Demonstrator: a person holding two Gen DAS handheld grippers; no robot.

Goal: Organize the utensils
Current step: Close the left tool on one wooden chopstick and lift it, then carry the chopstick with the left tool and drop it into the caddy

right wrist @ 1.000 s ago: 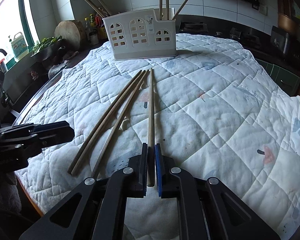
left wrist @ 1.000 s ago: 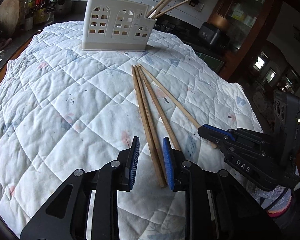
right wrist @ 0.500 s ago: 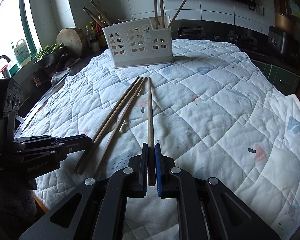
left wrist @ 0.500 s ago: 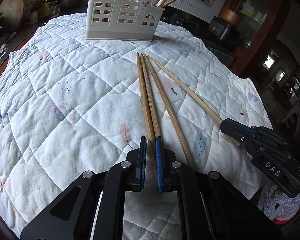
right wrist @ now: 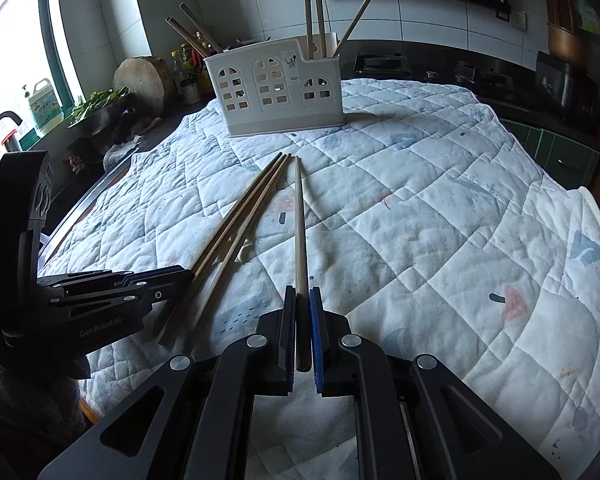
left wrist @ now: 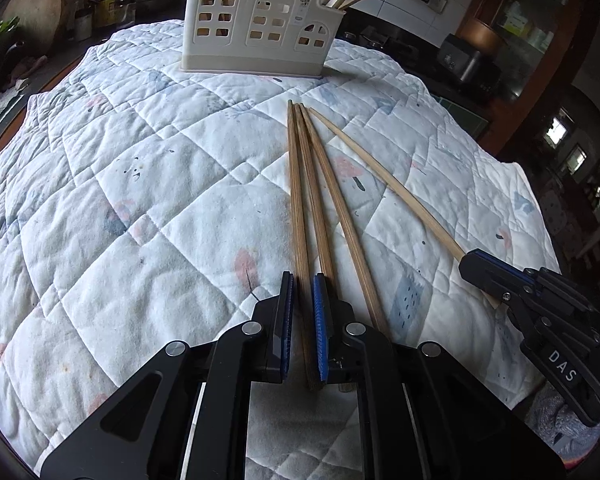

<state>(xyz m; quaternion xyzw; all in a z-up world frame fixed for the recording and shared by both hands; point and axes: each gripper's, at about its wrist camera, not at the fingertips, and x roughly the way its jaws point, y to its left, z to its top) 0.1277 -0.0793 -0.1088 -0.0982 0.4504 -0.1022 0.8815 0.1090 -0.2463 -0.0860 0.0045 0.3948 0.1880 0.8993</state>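
Several wooden chopsticks lie on the white quilt (left wrist: 140, 200), pointing at the cream utensil holder (left wrist: 256, 24) at the far edge. My left gripper (left wrist: 301, 280) is shut on the near end of the leftmost chopstick (left wrist: 296, 200). Two more chopsticks (left wrist: 339, 216) lie loose just right of it, one passing under the right finger. My right gripper (right wrist: 301, 292) is shut on the near end of a separate chopstick (right wrist: 298, 232), its far tip resting on the quilt. The left gripper (right wrist: 180, 276) shows at the left of the right wrist view, at the other chopsticks (right wrist: 240, 224).
The holder (right wrist: 276, 92) has several chopsticks standing in its end compartments. A counter with bottles, a round chopping block (right wrist: 142, 80) and a sink runs along the left. The quilt's right edge drops off near dark cabinets (left wrist: 499, 20).
My left gripper's jaws closed from wide apart onto the leftmost chopstick. The right gripper kept its hold on its chopstick and barely shifted.
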